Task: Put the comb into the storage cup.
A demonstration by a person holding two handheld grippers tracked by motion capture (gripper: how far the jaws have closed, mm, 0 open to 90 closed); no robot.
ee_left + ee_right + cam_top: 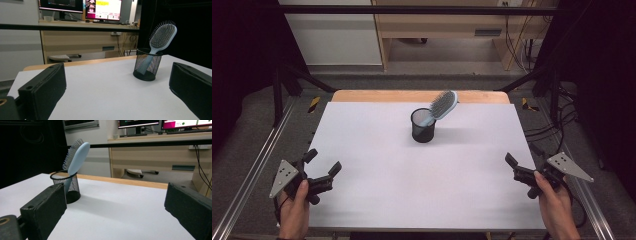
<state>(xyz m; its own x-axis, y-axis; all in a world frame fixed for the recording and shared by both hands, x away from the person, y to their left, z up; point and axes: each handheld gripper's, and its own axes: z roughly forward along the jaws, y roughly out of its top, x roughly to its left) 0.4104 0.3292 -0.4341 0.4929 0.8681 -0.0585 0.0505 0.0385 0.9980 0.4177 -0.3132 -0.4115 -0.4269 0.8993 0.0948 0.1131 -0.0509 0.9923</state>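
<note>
A black mesh cup [423, 125] stands upright on the white table top [377, 150], towards the back centre. A light blue hairbrush [443, 105] leans in it handle down, head tilted up to the right. My left gripper [323, 162] rests near the front left corner, open and holding nothing. At the front right edge my right gripper [523, 161] is open too, nothing between its jaws. The left gripper view shows the cup [147, 64] and brush [162, 37] ahead on the right. In the right gripper view the cup [67, 187] and brush [78, 158] stand ahead on the left.
Metal rails [257, 165] run along both sides of the table. A black bar [412, 9] crosses above the far edge. A wooden desk [87, 40] with monitors [102, 9] stands beyond the table. Cables [557, 125] lie on the floor at right.
</note>
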